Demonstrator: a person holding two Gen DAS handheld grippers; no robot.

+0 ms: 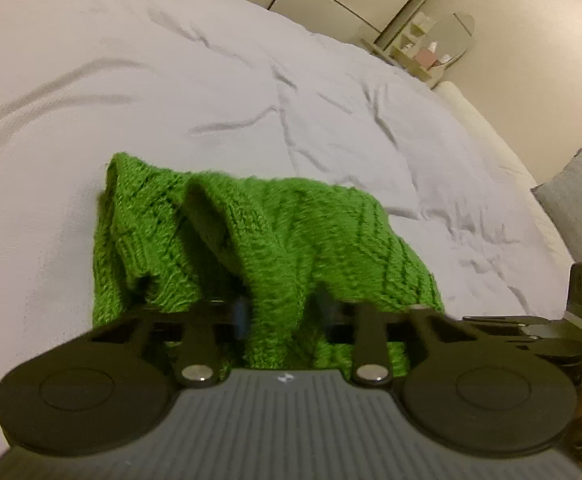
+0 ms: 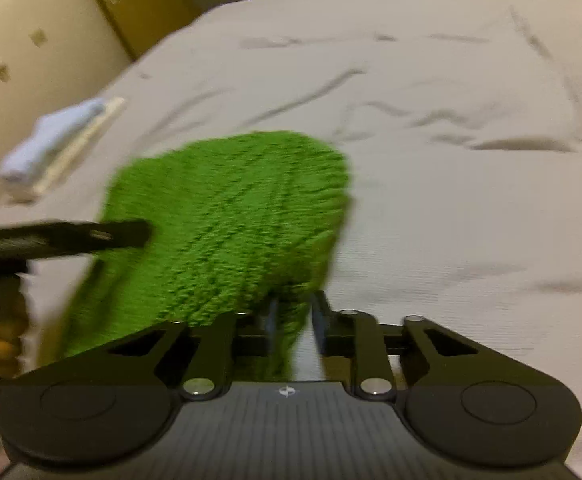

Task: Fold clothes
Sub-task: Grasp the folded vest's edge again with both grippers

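A bright green, chunky cable-knit garment (image 1: 251, 240) hangs bunched above a wide bed covered in a creased pale grey sheet (image 1: 171, 92). The left gripper (image 1: 283, 312), black with two fingers, is closed on a thick fold of the knit, which fills the gap between its fingers and drapes forward over them. The right gripper (image 2: 295, 312) pinches another narrow fold of the same garment (image 2: 231, 220); its fingers are nearly together with the wool between them. In the right wrist view, which is blurred, the left gripper's black finger (image 2: 91, 236) reaches into the knit from the left. Beyond the garment to the left, near the sheet's edge, lies a folded pale blue cloth (image 2: 51, 140). A grey pillow (image 1: 579, 204) sits at the bed's right edge.
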